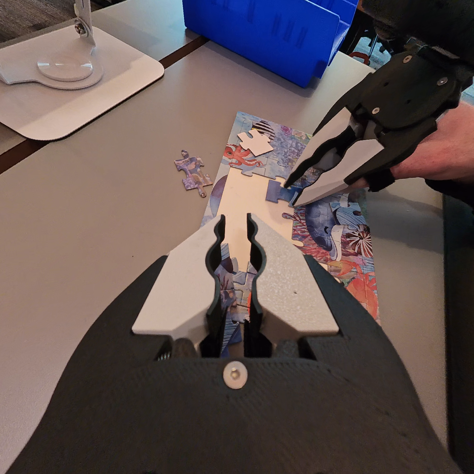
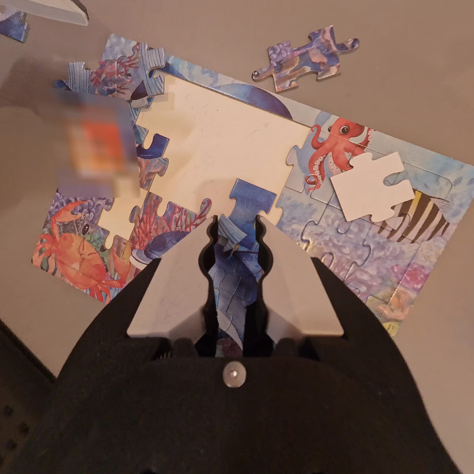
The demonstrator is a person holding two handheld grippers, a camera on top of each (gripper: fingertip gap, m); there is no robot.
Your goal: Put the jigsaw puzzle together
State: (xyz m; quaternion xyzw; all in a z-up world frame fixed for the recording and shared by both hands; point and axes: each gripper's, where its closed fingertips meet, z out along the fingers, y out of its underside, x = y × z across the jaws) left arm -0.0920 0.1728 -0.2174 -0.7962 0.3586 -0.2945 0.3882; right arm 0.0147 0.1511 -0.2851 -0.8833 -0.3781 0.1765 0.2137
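Two loose pieces wait outside the gap while I work a third: my right gripper [image 1: 295,195] comes down steeply over the jigsaw puzzle [image 2: 333,256] with its fingers [image 2: 179,269] slightly apart, straddling the blue piece [image 2: 250,197] at the lower rim of the bare cream opening. Whether the tips actually pinch its stem or just rest at either side, I cannot tell; the piece lies flat on the backing, so I judge I'm nudging it toward its socket, not carrying it. My left gripper [image 1: 236,220] hovers low over the near end of the puzzle, fingers [image 1: 179,277] spread a narrow way with nothing between them, likely placed there to steady the tray if it slides. The white piece [image 2: 369,187] lies face down on the finished octopus corner, parked where it can't get lost but needing a flip. The purple piece [image 1: 193,173] sits on the grey surface [image 1: 102,205], just beside the puzzle's edge. Behind stand a blue bin [image 1: 269,36] and a white stand [image 1: 64,69], well clear.
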